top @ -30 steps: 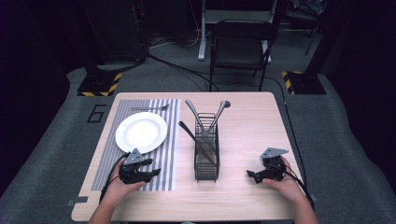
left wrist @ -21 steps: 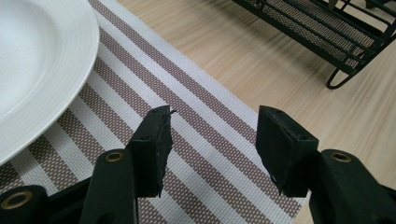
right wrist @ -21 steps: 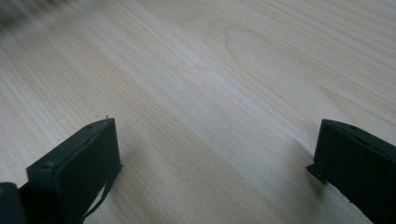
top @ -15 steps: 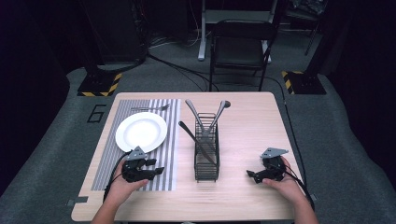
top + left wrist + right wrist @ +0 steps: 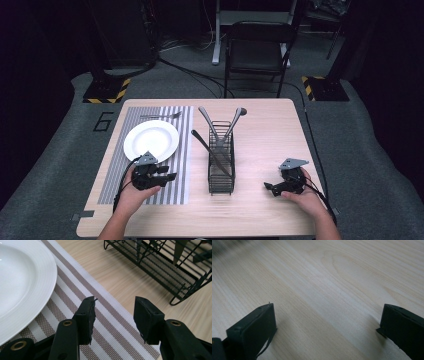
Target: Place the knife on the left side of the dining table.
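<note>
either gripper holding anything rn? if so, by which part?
Nothing held. Left gripper is open over the striped placemat; right gripper is open over bare table.

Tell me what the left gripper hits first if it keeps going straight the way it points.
Probably the wire rack. The left gripper, jaws open, points across the striped mat and bare table toward the rack's base. Nothing lies between; the plate sits off to the side.

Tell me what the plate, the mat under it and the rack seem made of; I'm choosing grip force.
Plate: looks like glazed white ceramic, glossy with fine ridges on the rim. Mat: woven, matte, brown and white stripes with visible weave, probably vinyl or fabric. Rack: thin black wire mesh, likely coated metal. The left claw stands open over the mat.
</note>
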The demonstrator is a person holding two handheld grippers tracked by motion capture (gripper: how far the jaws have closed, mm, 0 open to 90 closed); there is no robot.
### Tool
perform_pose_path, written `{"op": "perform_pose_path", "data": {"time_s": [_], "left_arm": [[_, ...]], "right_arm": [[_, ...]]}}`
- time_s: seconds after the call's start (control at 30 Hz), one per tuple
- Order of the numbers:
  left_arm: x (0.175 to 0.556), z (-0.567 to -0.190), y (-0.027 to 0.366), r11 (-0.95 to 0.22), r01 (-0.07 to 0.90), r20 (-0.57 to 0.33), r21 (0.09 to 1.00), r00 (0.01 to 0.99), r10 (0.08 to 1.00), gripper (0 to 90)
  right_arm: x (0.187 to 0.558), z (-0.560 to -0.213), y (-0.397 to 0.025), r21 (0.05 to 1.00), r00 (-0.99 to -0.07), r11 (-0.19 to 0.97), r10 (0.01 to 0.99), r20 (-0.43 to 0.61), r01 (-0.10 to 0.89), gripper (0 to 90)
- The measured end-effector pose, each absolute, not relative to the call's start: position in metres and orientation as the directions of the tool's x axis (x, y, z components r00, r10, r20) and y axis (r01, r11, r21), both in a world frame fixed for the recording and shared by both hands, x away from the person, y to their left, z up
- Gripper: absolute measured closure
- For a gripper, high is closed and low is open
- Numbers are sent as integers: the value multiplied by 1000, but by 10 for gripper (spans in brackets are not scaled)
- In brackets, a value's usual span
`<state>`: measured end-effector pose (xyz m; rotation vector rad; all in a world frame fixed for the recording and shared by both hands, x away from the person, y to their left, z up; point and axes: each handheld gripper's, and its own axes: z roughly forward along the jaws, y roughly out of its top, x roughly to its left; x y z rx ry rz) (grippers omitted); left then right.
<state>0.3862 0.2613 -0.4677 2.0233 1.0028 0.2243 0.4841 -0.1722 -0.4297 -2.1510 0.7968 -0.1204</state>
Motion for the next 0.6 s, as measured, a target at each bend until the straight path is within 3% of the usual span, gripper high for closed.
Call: {"op": "perform_pose_path", "data": {"time_s": [0.6], "left_arm": [[401, -425, 247, -291, 580, -216, 761, 649, 730, 568]], "right_arm": [[484, -430, -172, -731, 793, -462, -582, -177, -502, 0]]}}
